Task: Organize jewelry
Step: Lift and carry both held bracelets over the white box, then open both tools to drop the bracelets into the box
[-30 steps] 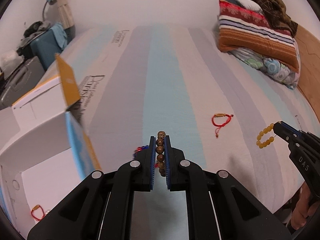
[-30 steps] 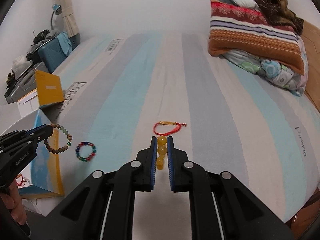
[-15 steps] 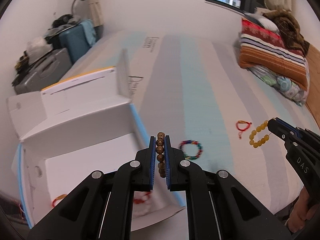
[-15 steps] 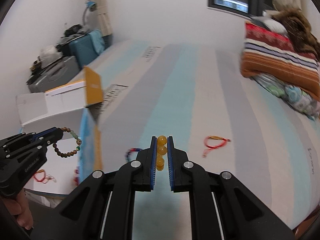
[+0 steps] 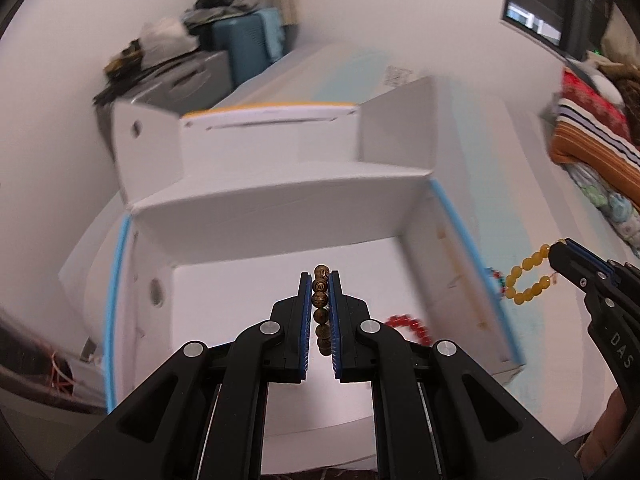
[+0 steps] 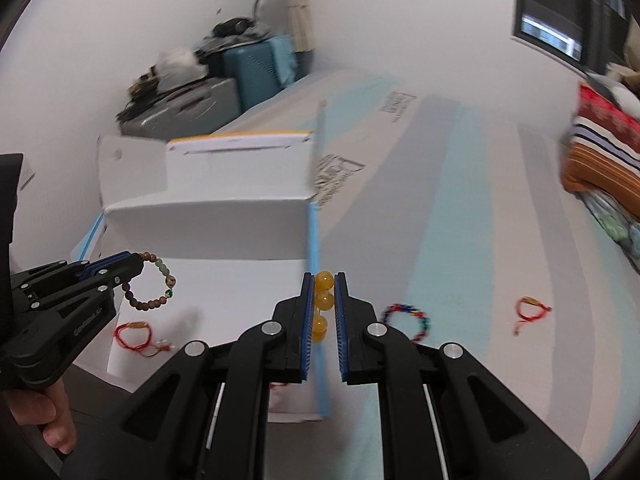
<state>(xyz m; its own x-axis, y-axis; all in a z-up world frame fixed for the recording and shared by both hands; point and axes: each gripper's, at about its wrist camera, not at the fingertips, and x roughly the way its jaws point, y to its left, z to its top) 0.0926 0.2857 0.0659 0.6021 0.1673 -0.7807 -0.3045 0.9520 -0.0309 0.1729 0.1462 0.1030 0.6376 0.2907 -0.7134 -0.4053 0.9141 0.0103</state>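
Note:
My left gripper is shut on a brown wooden bead bracelet and holds it above the open white box. In the right wrist view the bracelet hangs from the left gripper over the box floor. My right gripper is shut on a yellow bead bracelet above the box's blue-edged right wall; it shows in the left wrist view. A red bead bracelet and a red string bracelet lie inside the box.
A multicolour bead bracelet and a red string bracelet lie on the striped bed right of the box. Folded blankets are at the far right. Suitcases stand by the wall behind the box.
Both grippers have swung left from over the bed to the open box, each still carrying its bracelet. The left one now hangs over the box's inside.

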